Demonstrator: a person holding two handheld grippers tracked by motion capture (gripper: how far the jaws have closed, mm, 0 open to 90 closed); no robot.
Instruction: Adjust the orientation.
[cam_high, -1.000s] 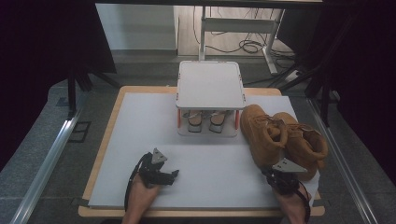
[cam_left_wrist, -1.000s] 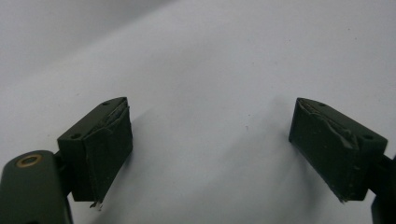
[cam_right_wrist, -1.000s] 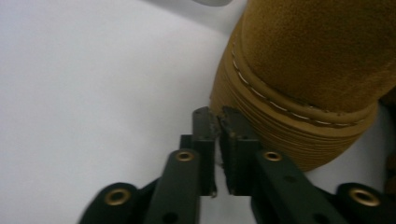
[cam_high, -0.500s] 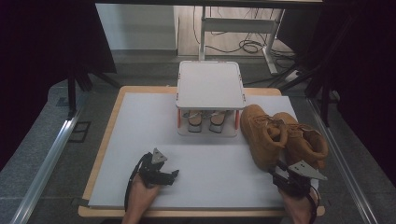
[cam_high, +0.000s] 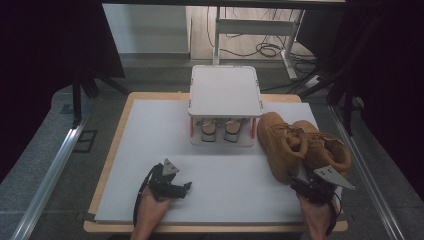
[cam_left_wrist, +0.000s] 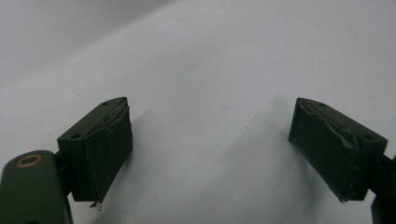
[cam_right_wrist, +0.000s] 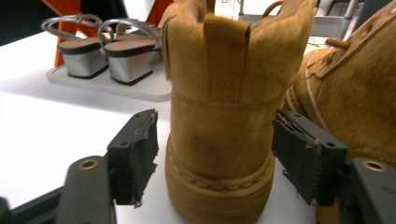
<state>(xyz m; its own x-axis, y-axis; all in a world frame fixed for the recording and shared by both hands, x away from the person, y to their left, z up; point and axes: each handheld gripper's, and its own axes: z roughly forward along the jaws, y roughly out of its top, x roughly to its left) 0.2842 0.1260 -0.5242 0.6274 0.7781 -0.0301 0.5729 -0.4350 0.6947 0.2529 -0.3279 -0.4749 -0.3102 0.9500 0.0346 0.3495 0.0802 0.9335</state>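
- White board (cam_high: 150, 150) covers the wooden table, with dark floor, cables and a desk frame beyond it.
- Nearest, the left gripper (cam_high: 176, 189) rests on bare board at the front left, jaws spread wide with nothing between them.
- At the front right, the right gripper (cam_high: 298, 183) sits just behind the heel of the near boot (cam_high: 277, 142). Its jaws have just been opening; in the right gripper view they stand either side of the heel (cam_right_wrist: 219, 140) with a gap on each flank, so the boot is released and stands upright on the board.
- The second boot (cam_high: 325, 147) leans against the first on its right, touching it.
- Judging by this, the step is letting go after placing. To do it well, I would draw straight back along the jaw line, keeping both pads clear of the heel so the boot does not tip or twist against its neighbour.
- Farther back, a small white rack (cam_high: 225, 90) holds silver-heeled sandals (cam_high: 220, 129) on its lower shelf, well apart from both hands.
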